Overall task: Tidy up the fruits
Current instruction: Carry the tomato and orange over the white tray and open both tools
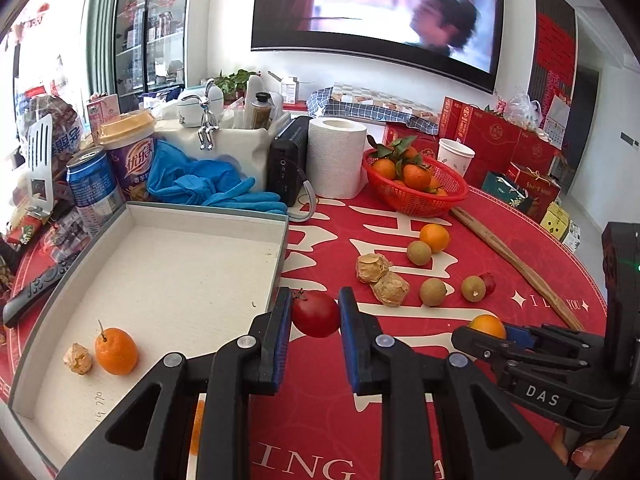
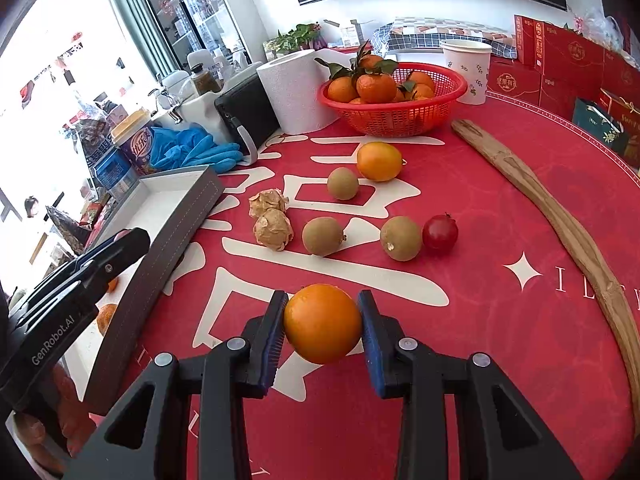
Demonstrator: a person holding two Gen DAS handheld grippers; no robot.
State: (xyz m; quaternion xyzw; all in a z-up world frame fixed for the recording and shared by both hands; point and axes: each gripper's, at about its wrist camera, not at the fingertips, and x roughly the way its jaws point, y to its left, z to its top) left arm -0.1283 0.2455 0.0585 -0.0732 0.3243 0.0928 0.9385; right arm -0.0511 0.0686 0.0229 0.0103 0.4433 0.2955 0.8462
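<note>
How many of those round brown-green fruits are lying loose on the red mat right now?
3. One sits beside the loose orange fruit; one lies right of the two papery husked fruits; one touches the small red fruit. None looks hidden.

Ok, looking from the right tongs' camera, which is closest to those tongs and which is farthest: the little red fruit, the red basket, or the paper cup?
From the right tongs, which hold an orange fruit:
1. Little red fruit, on the mat just ahead, slightly right.
2. Red basket, farther back, full of oranges.
3. Paper cup, behind the basket, at its right.
</note>
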